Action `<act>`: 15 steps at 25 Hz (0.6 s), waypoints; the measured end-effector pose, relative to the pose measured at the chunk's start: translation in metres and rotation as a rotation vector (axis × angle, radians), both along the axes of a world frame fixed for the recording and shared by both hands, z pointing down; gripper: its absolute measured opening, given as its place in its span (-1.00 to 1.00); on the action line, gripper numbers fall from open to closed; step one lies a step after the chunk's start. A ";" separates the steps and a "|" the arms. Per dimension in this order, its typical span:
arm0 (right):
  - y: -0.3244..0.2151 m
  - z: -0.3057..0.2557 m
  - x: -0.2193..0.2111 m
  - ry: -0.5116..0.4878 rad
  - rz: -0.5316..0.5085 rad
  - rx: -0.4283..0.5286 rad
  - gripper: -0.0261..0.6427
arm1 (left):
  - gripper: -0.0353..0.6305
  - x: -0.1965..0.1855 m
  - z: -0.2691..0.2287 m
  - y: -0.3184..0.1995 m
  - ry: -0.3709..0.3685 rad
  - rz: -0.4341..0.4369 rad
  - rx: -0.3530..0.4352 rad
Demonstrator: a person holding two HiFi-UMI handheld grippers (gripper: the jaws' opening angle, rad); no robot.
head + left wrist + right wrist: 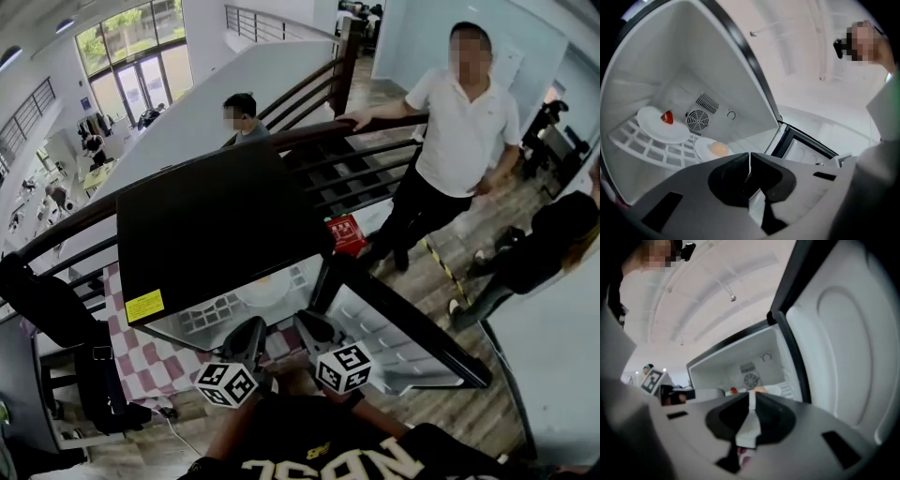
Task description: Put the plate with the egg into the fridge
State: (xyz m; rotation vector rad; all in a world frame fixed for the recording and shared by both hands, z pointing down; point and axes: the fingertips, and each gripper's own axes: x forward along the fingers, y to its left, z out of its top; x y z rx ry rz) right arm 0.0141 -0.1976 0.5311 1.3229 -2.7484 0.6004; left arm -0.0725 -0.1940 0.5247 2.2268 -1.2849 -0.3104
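My left gripper [749, 157] and right gripper [752, 397] both have their jaws together on nothing. The plate [701, 146] with the egg [719, 149] sits on the fridge shelf [647, 147], at eleven o'clock from my left tips. The open door [843, 357] stands at two o'clock from my right gripper, so I judge that hand is nearer for swinging it shut.

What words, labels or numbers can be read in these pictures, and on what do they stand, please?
Yellow sticker on the black fridge: too small to read.
Red box: print too blurred.
Shirt lettering: cut off, unreadable.
No text reads clearly.
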 end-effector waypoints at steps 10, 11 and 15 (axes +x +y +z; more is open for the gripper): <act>0.026 -0.020 0.009 0.050 0.032 0.111 -0.80 | -0.83 -0.009 -0.015 0.046 -0.292 -0.133 0.103; 0.031 -0.018 0.005 0.052 0.014 0.107 -0.80 | -0.83 -0.012 -0.016 0.051 -0.317 -0.151 0.113; 0.054 -0.015 -0.008 0.072 -0.056 0.109 -0.80 | -0.83 -0.015 -0.024 0.068 -0.373 -0.212 0.159</act>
